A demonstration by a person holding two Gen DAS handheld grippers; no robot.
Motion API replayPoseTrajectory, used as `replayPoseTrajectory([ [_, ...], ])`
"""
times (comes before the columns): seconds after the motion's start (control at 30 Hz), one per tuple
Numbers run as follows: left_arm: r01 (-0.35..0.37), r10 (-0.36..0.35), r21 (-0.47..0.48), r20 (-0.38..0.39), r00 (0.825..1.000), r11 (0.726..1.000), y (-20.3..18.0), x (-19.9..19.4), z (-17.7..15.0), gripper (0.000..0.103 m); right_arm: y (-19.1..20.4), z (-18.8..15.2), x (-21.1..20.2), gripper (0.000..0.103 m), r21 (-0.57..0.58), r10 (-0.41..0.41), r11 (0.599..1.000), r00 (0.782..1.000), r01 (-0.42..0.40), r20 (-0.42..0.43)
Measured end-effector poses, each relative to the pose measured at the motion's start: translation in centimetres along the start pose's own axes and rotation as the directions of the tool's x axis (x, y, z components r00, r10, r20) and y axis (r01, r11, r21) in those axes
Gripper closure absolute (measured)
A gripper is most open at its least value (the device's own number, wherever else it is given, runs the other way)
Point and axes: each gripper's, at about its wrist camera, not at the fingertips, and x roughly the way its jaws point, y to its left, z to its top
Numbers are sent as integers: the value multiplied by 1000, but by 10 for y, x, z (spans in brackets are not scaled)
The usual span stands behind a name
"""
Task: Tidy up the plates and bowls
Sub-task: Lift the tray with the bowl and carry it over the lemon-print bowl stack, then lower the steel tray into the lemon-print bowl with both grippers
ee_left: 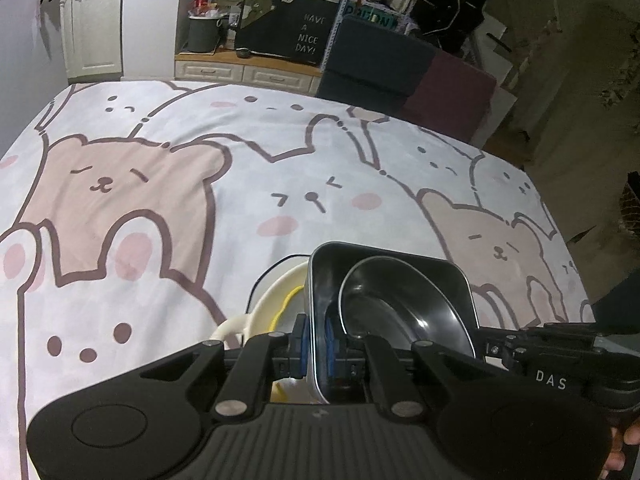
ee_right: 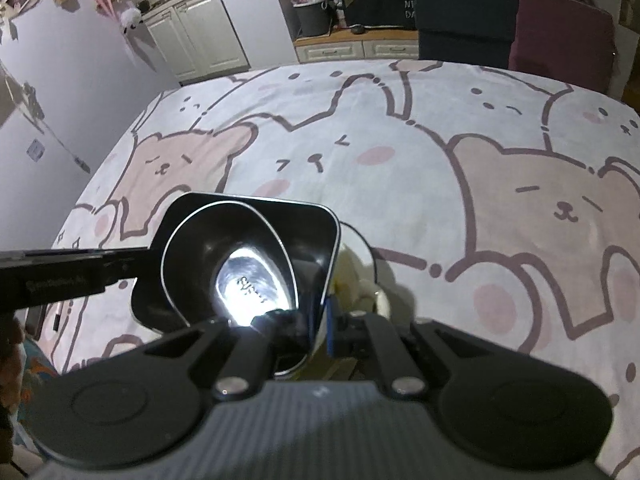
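Note:
A square black dish (ee_left: 440,276) holds a round metal bowl (ee_left: 400,308). My left gripper (ee_left: 320,356) is shut on the dish's left wall, blue pads on either side. My right gripper (ee_right: 316,328) is shut on the opposite wall of the same dish (ee_right: 280,216), with the bowl (ee_right: 240,256) shining inside. The dish is held above a cream plate (ee_left: 276,300) with a yellow pattern, also partly visible in the right wrist view (ee_right: 360,280). The other gripper's arm shows in each view (ee_left: 560,344) (ee_right: 60,272).
A tablecloth with bear and rabbit cartoons (ee_left: 200,184) covers the table. Behind the far edge stand dark blue (ee_left: 376,60) and maroon (ee_left: 452,96) chair backs, white cabinets (ee_left: 96,28) and a counter with a black sign (ee_left: 304,36).

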Motion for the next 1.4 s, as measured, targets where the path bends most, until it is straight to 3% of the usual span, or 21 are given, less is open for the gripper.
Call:
replayPoseTrajectory([
  [0.73, -9, 9, 8, -63, 998, 1000, 9, 19, -4, 94, 12, 2, 20, 95, -38, -36, 999, 996, 33, -79],
  [1.4, -20, 21, 20, -81, 997, 1000, 9, 25, -5, 94, 13, 3, 24, 95, -46, -44, 998, 995, 41, -87],
])
